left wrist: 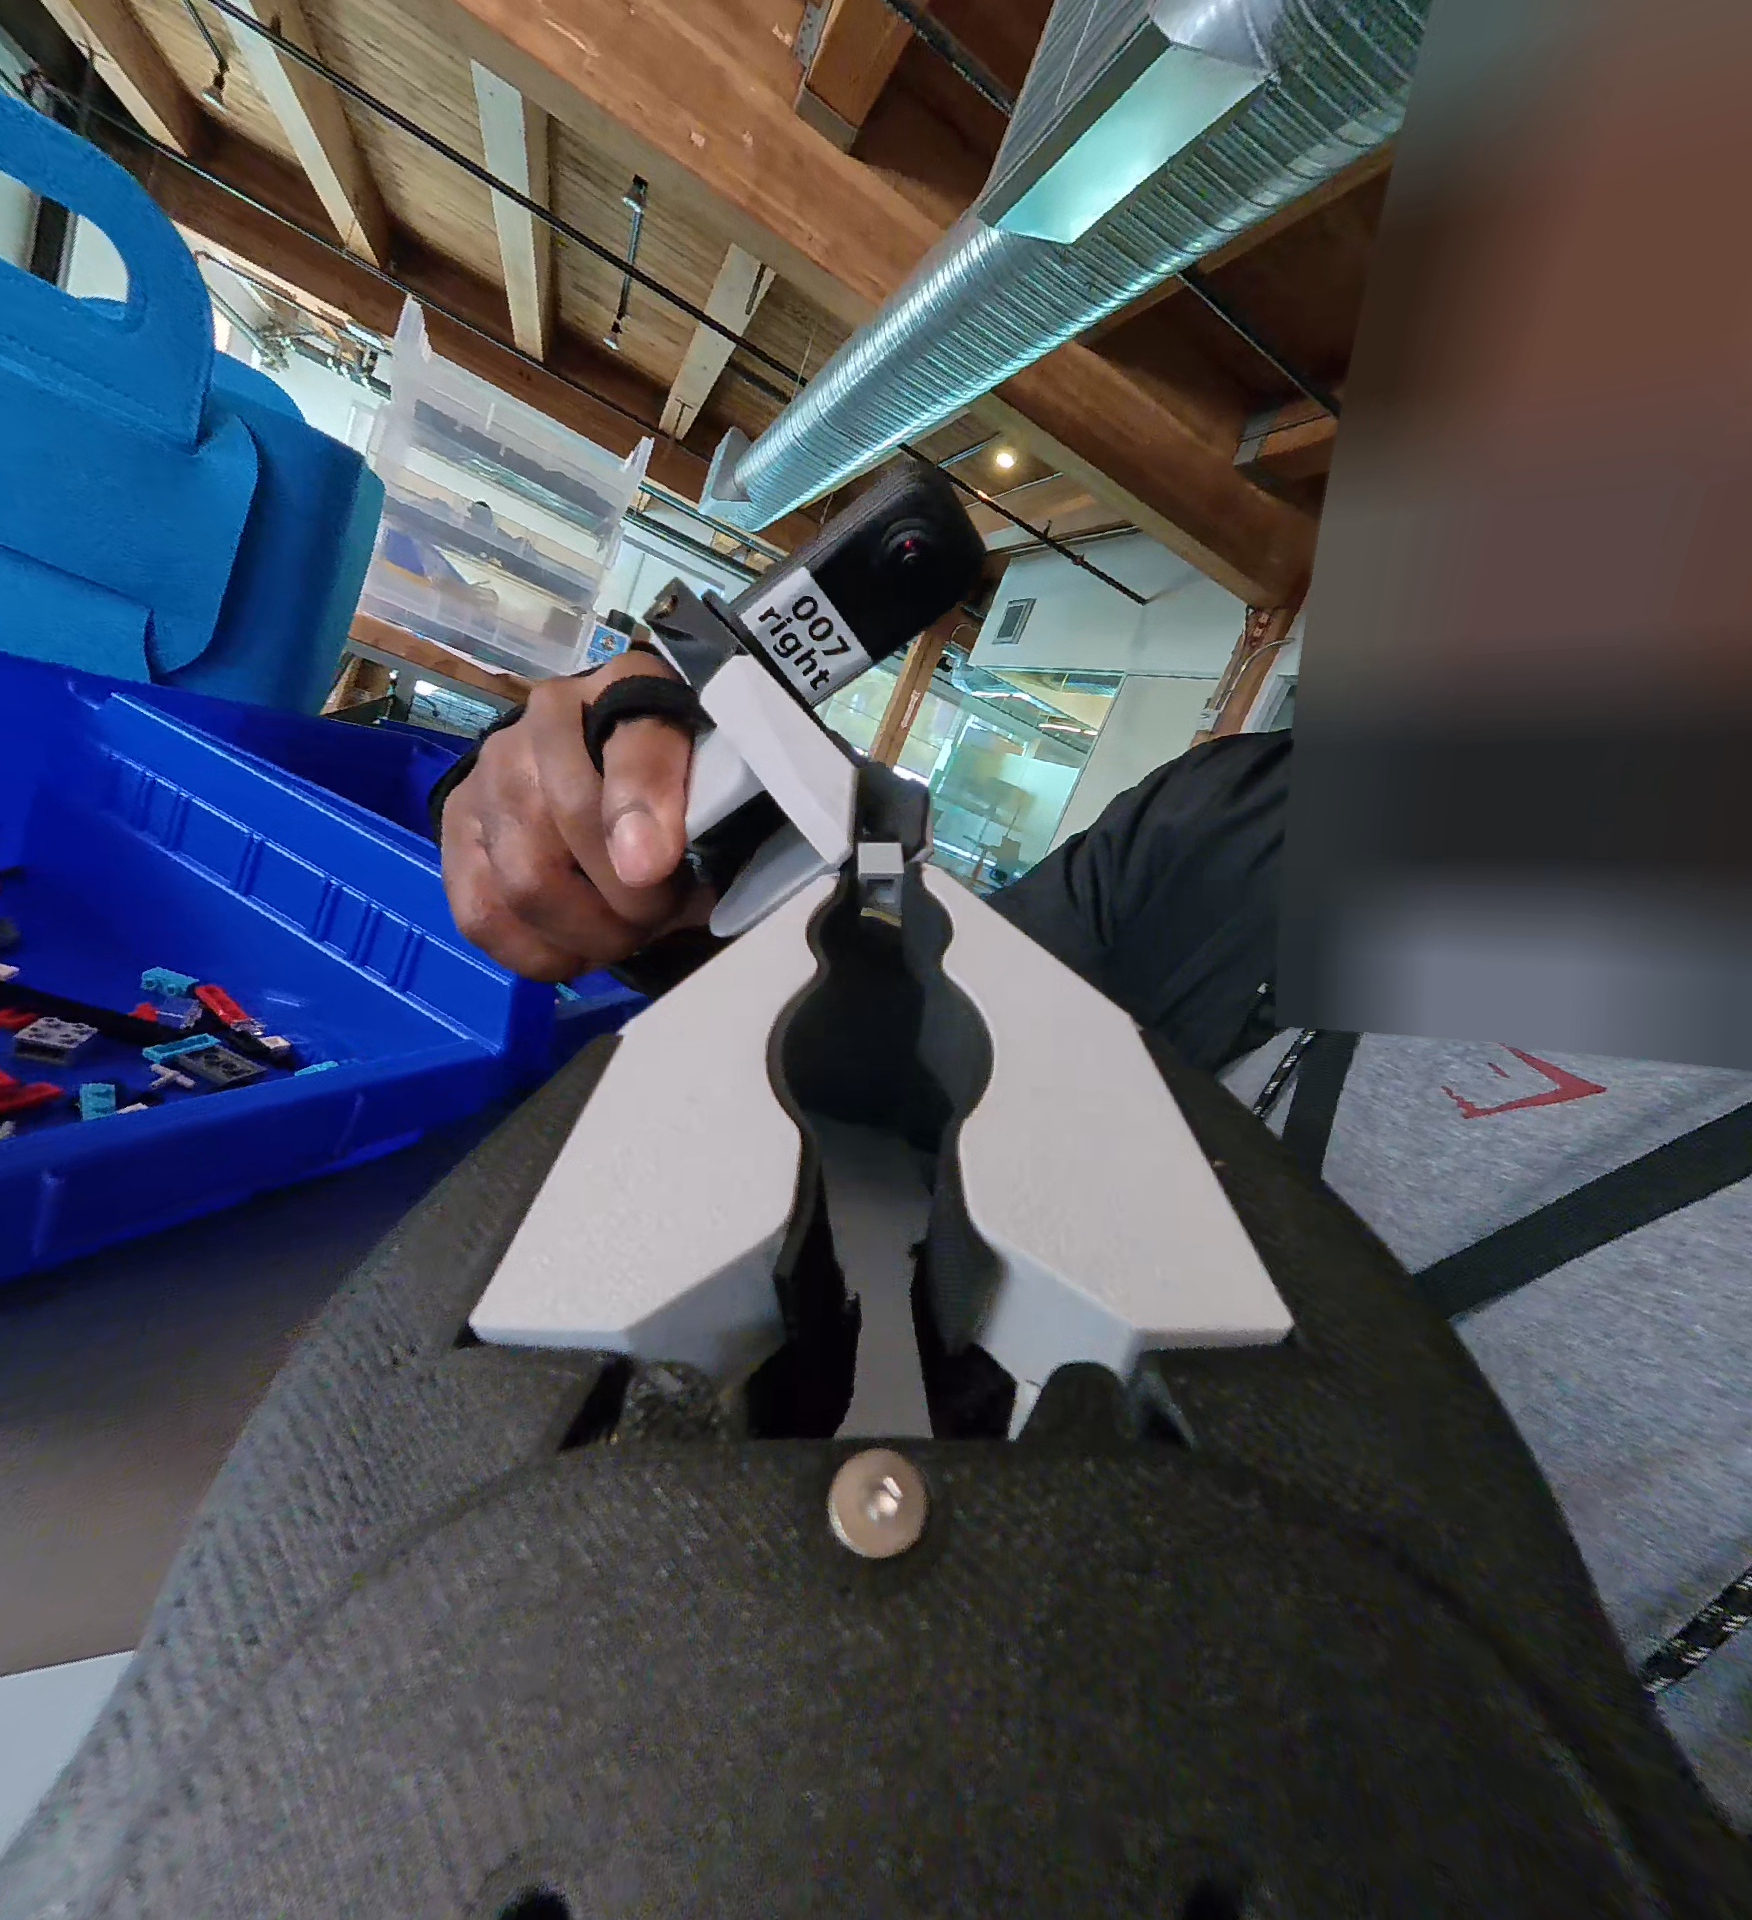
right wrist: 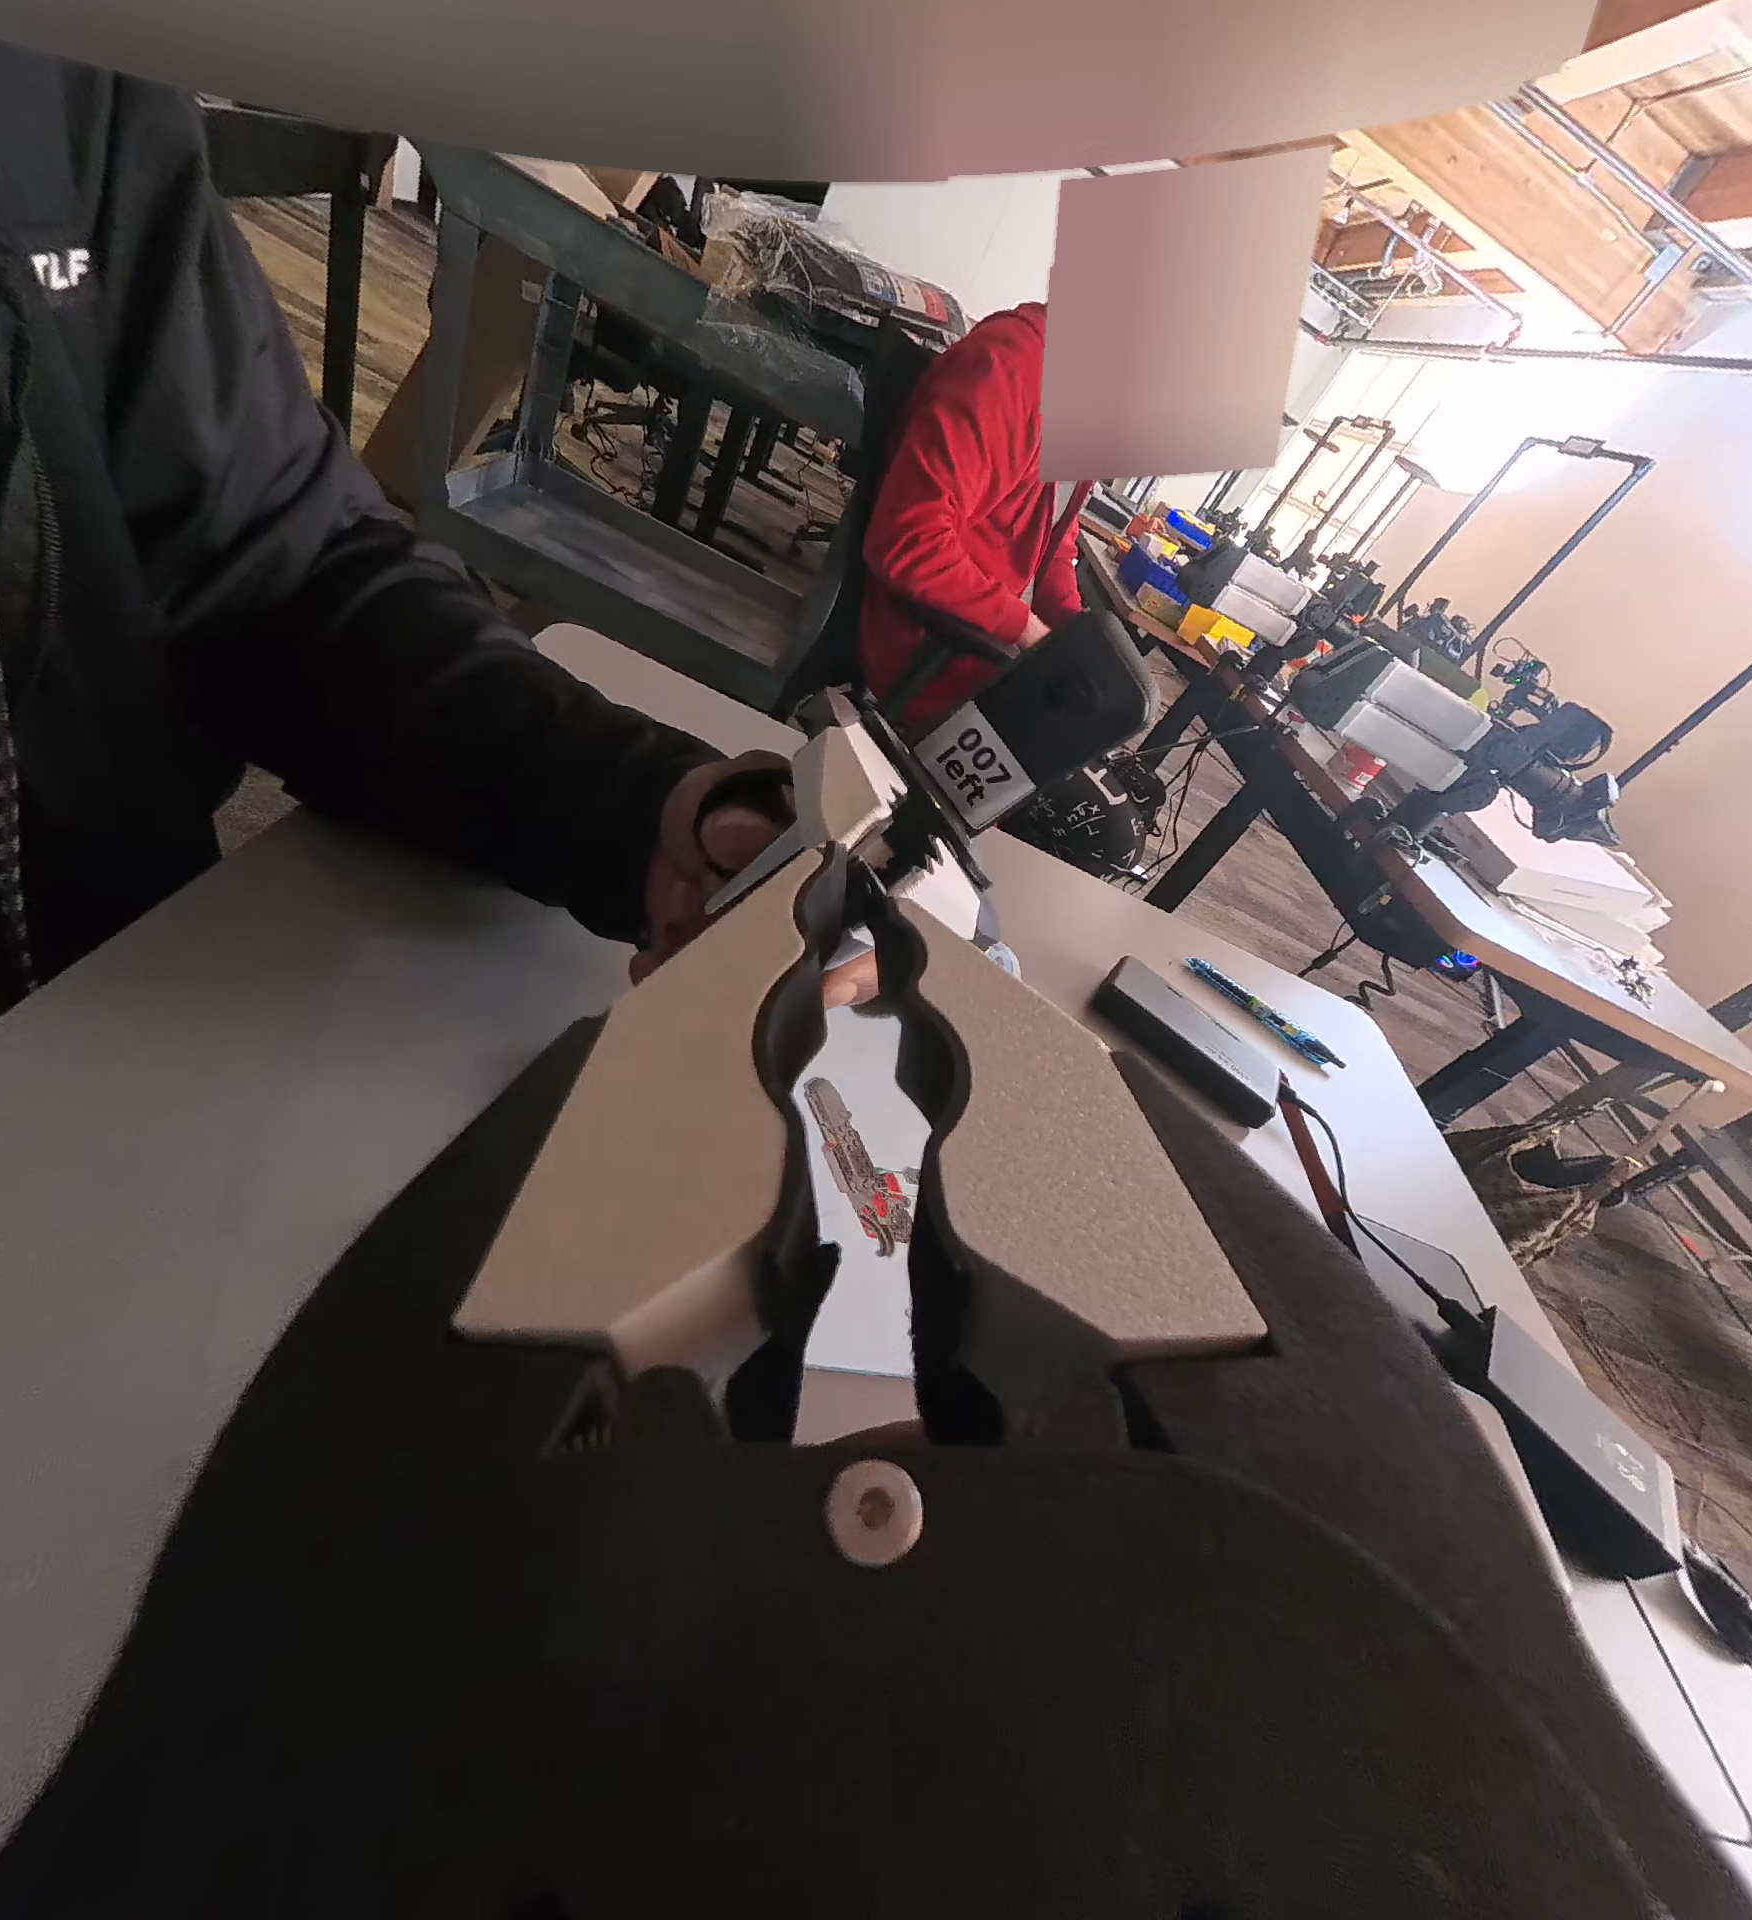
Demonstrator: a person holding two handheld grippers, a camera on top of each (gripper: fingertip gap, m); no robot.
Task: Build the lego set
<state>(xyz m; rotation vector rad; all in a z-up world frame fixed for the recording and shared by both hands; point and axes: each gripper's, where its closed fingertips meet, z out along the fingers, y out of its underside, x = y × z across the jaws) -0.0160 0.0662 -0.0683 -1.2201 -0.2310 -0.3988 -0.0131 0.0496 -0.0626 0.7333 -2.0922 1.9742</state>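
In the left wrist view my left gripper is shut on a small grey lego piece, held up in the air at its tips. My right gripper comes in from the upper left, and its tips close on the top of the same piece. In the right wrist view my right gripper has its tips together. One grey finger of the left gripper meets it from above, and the piece is mostly hidden there. An instruction page lies on the table under the jaws.
A blue tray with several loose lego pieces is at the left, with a blue felt case behind it. A black power bank and a silver laptop lie on the white table. The person's torso is close behind. Both grippers' tips are close together, under 4 cm apart.
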